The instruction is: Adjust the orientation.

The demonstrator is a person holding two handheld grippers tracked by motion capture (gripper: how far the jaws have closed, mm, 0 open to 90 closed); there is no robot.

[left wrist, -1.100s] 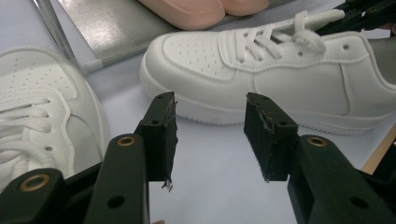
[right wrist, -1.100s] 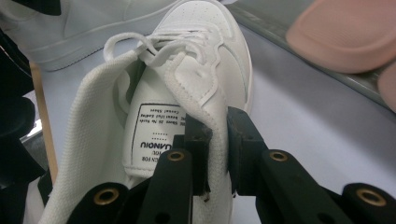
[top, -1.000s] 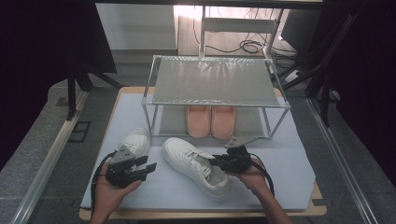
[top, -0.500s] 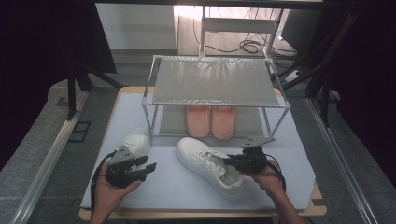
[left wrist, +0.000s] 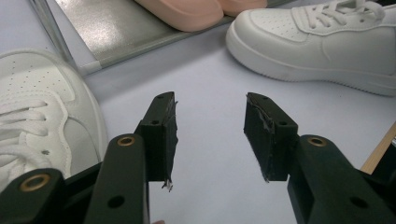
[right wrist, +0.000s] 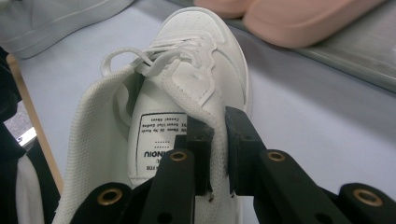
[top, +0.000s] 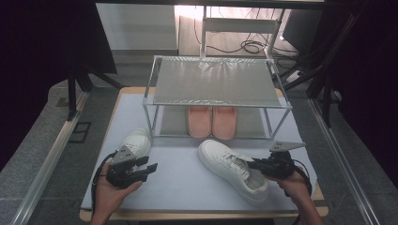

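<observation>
We find the right claw [right wrist: 217, 140] clamped on the collar of the shoe [top: 232, 168], which lies on the bench [top: 187, 187] before the rack [top: 216, 89]. The left claw [left wrist: 210, 135] gapes empty; its view shows a second shoe [left wrist: 42, 116] just beside.

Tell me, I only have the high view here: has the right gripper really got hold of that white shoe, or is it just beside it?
Observer: It has hold. In the right gripper view the right gripper is shut on the collar edge of the white shoe, one jaw inside the opening, one outside.
Operator: And the left gripper?
Observer: The left gripper is open with nothing between its jaws, just the pale mat beyond them.
Operator: Is it touching the other shoe?
Observer: The second white shoe lies just beside one jaw; I cannot tell whether they touch.
</observation>
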